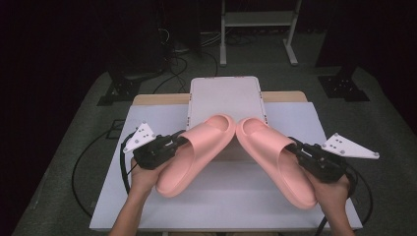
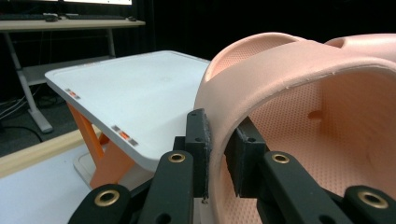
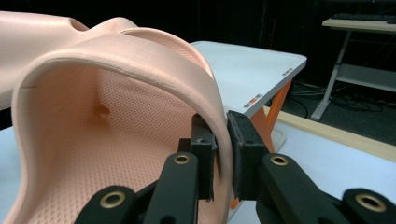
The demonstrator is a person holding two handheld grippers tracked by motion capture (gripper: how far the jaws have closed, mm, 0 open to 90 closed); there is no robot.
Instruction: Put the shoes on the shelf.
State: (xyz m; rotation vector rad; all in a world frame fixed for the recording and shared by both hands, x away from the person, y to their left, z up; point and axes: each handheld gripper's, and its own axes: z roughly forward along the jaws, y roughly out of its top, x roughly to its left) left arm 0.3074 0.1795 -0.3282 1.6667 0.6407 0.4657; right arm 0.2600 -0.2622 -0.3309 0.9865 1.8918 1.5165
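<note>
Above the table [image 1: 147, 196], two pink slippers [image 1: 196, 152], one per gripper [image 1: 178, 142].

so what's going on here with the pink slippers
A person holds a gripper in each hand, and each one is clamped on the strap of a pink slipper. The left gripper holds the left slipper, the right gripper the right slipper. Both slippers' toes point toward a white stand on the table.
</note>
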